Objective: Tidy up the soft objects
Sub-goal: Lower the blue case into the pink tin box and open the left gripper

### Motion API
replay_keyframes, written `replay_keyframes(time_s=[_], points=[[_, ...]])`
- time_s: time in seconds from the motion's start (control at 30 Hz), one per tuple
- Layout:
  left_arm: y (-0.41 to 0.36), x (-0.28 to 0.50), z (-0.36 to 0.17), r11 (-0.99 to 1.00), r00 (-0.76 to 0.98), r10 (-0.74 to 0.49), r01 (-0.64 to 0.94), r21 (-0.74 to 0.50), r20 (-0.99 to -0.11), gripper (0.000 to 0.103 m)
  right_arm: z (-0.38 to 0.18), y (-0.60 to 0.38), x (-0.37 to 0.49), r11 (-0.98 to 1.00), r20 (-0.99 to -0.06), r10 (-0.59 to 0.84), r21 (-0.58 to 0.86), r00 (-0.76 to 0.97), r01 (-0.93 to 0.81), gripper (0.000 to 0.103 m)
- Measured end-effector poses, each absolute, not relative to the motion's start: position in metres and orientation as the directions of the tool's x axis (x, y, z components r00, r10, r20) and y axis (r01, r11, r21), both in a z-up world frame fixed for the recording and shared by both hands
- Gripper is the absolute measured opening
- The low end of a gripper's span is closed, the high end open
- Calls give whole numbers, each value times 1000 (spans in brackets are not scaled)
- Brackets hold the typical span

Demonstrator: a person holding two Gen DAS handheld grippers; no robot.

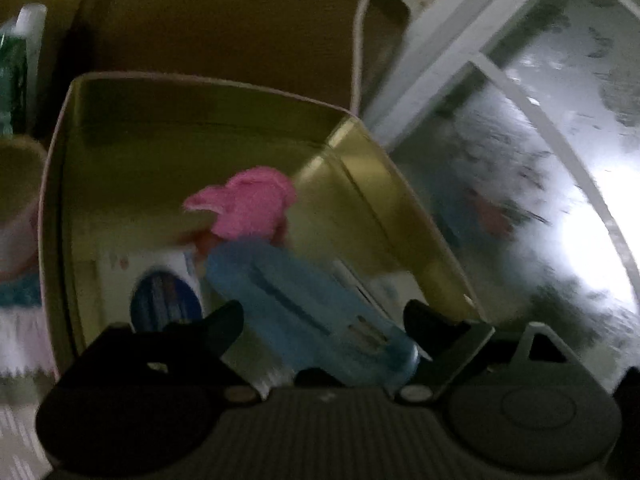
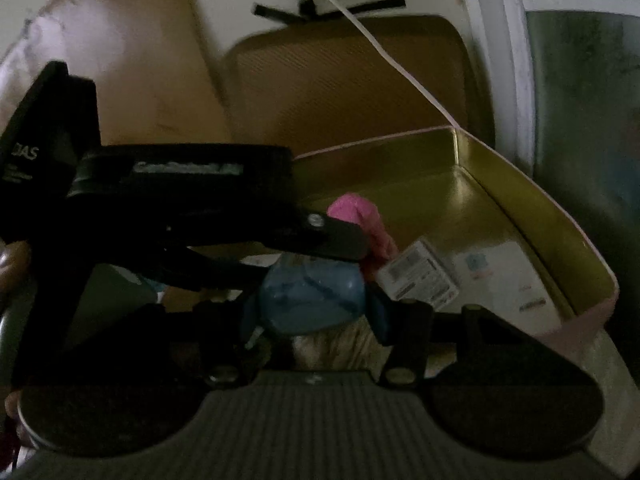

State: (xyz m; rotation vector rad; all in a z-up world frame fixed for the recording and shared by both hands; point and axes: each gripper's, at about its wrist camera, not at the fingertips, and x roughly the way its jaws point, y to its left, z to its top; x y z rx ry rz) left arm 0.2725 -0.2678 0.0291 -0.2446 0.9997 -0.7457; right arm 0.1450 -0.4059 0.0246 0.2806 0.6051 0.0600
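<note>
Scene: a dim, blurred view from both wrist cameras onto a gold tin box (image 1: 360,184) set beside a frosted window (image 1: 540,168)
Soft toy: a blue plush body with a pink head (image 1: 248,204), lying over the near edge of the tin and reaching into it
Left gripper (image 1: 324,328): fingers spread wide on either side of the blue body; in the left wrist view neither finger clearly pressed on it, so it held nothing
Right gripper (image 2: 316,300): fingers closed partway on the blue body of the toy (image 2: 308,296), blue pads against both of its sides, gripping it
Left gripper from the right wrist view: its black frame (image 2: 180,200) crossed the picture from the left, one finger (image 2: 340,240) lying over the top of the toy
Tin contents: a small white carton with a barcode (image 2: 420,276) just beside the toy, and a round blue label (image 1: 166,304) on the tin floor
Background: a brown chair back (image 2: 348,76) behind the tin, with a white cable (image 2: 384,48) running down across it
Left edge: pale fabric with teal and pink, too blurred to identify
</note>
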Motion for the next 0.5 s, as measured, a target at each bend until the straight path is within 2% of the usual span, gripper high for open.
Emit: replay_keyframes(time_s=[0.1,0.2,0.5], points=[[-272,279,31,767,373,-628,446,-462,-683,91,17,-405,166,969,-591,86,238,802,71,57],[-263,273,38,742,379,-661,460,-488,-648,91,13,-406,165,969,-574,60,229,816,90,60],[-220,223,73,690,443,-719,544,-477,-535,91,21,-395,97,967,-403,8,235,915,94,61]])
